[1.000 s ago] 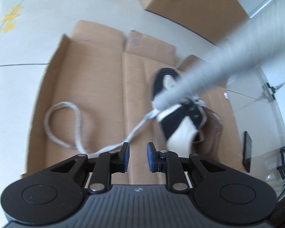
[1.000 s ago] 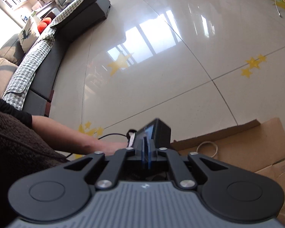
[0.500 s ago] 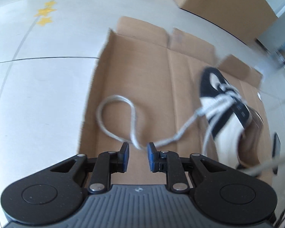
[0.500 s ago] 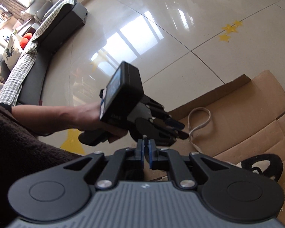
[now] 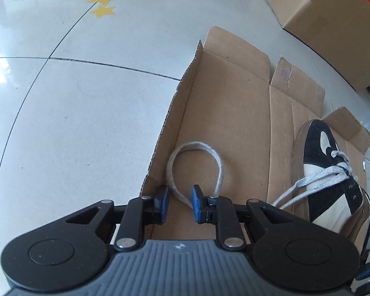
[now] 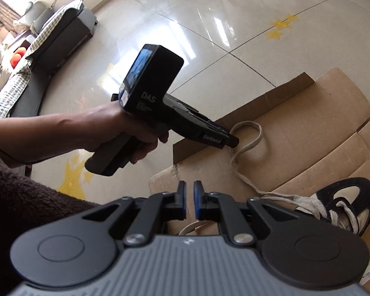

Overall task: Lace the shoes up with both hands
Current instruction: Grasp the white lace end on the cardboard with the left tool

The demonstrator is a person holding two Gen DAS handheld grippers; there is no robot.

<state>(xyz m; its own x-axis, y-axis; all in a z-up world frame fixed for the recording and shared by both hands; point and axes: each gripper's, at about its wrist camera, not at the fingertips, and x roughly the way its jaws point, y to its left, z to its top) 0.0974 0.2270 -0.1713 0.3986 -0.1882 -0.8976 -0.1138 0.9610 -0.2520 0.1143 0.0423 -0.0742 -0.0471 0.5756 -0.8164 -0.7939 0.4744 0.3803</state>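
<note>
A flattened cardboard sheet (image 5: 234,113) lies on the glossy tiled floor (image 5: 86,111). Yellow star stickers (image 5: 103,2) mark the tiles. A closed cardboard box (image 5: 333,32) stands beyond the sheet. A dark sofa (image 6: 61,39) with a checked blanket (image 6: 9,93) holds what may be red cushions (image 6: 17,56).

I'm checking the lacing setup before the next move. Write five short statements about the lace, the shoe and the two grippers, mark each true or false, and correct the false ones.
1. The shoe lies on flattened cardboard. True.
2. The left gripper is clamped on the lace loop. False: its jaws stand apart, the lace passing between them unpinched.
3. The shoe is black and off-white. True.
4. The right gripper holds a lace end. False: its jaws are opening with nothing between them.
5. The loop lies on the bare floor tiles. False: it lies on the cardboard, near the edge.
</note>
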